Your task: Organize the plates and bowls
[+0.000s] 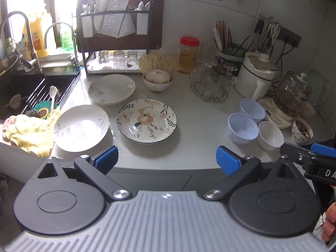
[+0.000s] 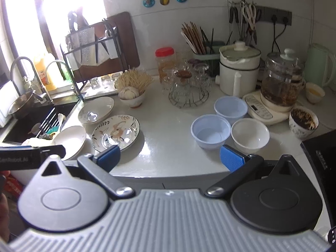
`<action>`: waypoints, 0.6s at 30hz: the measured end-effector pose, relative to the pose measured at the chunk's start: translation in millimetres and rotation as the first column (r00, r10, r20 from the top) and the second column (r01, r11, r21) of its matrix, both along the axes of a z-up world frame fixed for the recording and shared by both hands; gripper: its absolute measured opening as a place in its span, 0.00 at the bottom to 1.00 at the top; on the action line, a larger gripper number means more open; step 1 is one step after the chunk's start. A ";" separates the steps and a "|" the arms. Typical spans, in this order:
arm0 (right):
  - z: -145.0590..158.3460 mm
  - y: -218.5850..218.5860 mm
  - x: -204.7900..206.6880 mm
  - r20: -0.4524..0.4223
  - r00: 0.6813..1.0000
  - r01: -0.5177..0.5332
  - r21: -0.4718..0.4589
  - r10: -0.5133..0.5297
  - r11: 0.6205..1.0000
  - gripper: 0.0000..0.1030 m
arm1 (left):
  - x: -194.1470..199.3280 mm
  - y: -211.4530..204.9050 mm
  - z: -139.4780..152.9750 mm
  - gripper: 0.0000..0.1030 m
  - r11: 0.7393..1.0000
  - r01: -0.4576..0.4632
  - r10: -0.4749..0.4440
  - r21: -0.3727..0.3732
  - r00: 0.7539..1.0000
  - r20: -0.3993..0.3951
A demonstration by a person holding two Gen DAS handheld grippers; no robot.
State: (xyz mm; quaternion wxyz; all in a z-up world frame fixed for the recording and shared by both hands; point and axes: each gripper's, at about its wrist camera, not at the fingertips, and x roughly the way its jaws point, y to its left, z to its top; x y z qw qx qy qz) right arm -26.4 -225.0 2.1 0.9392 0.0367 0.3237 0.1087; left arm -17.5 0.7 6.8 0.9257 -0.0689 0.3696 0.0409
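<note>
Nothing is sorted yet: my left gripper (image 1: 167, 161) and right gripper (image 2: 170, 157) hang spread and empty, plates (image 1: 146, 120) loose at eleven o'clock, bowls (image 2: 210, 133) unstacked at one o'clock on the counter (image 2: 168, 147).

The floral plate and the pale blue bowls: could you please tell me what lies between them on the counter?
Nothing: between the floral plate and the nearer pale blue bowl the white counter is bare, clearest in the right wrist view.

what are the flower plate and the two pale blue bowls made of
The flower plate looks like glazed ceramic: glossy, printed pattern, dark rim. The two pale blue bowls look like thin plastic: matte and slightly see-through, though that is less certain.
</note>
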 end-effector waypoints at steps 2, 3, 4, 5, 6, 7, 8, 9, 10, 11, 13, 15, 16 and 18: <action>0.2 0.3 0.7 -0.002 1.000 -0.004 0.000 0.004 1.000 1.00 | 0.0 -2.6 1.0 0.98 1.000 0.001 -0.001 0.008 1.000 0.005; 0.1 1.4 0.6 -0.002 1.000 -0.008 -0.002 0.008 1.000 1.00 | -0.3 -2.2 0.9 0.98 1.000 -0.003 0.003 0.008 1.000 0.006; 0.1 1.7 0.9 -0.002 1.000 -0.010 -0.004 0.010 1.000 1.00 | -1.4 -1.3 0.4 0.98 1.000 -0.010 0.010 0.005 1.000 0.007; 0.2 1.8 1.6 -0.004 1.000 -0.011 -0.005 0.011 1.000 1.00 | -1.8 -0.5 0.2 0.98 1.000 -0.016 0.016 0.003 1.000 0.008; 0.4 2.1 2.4 -0.005 1.000 -0.012 -0.006 0.012 1.000 1.00 | -2.6 0.4 -0.1 0.98 1.000 -0.021 0.021 0.001 1.000 0.009; 0.4 2.3 2.6 -0.006 1.000 -0.014 -0.007 0.014 1.000 1.00 | -3.6 1.4 -0.7 0.98 1.000 -0.025 0.025 -0.001 1.000 0.010; 0.1 2.6 2.5 -0.008 1.000 -0.016 -0.010 0.016 1.000 1.00 | -4.8 2.6 -0.9 0.98 1.000 -0.029 0.029 -0.002 1.000 0.010; -0.2 2.7 2.6 -0.010 1.000 -0.018 -0.012 0.018 1.000 1.00 | -5.2 3.1 -1.2 0.98 0.999 -0.032 0.032 -0.002 0.999 0.008; -0.7 2.5 2.8 -0.014 1.000 -0.021 -0.011 0.020 1.000 1.00 | -5.8 2.8 -1.8 0.98 0.999 -0.034 0.034 -0.001 0.999 0.006; -1.1 2.4 3.1 -0.018 1.000 -0.021 -0.010 0.021 1.000 1.00 | -5.8 2.9 -2.2 0.98 0.999 -0.035 0.035 -0.002 0.999 0.005; -1.9 2.6 3.4 -0.025 0.999 -0.023 -0.010 0.023 1.000 1.00 | -6.7 3.6 -2.8 0.98 0.999 -0.037 0.037 -0.005 0.999 0.005; -2.6 3.0 2.6 -0.026 0.999 -0.023 -0.012 0.022 1.000 1.00 | -7.2 3.3 -3.0 0.98 0.999 -0.034 0.034 -0.001 0.999 0.005; -2.8 2.9 2.5 -0.026 0.999 -0.023 -0.010 0.023 1.000 1.00 | -8.0 2.9 -3.3 0.98 0.999 -0.033 0.033 0.000 0.999 0.005; -2.2 4.5 2.5 -0.025 0.999 -0.033 -0.023 0.032 0.999 1.00 | -9.2 3.1 -3.8 0.98 0.999 -0.034 0.034 -0.001 0.999 0.007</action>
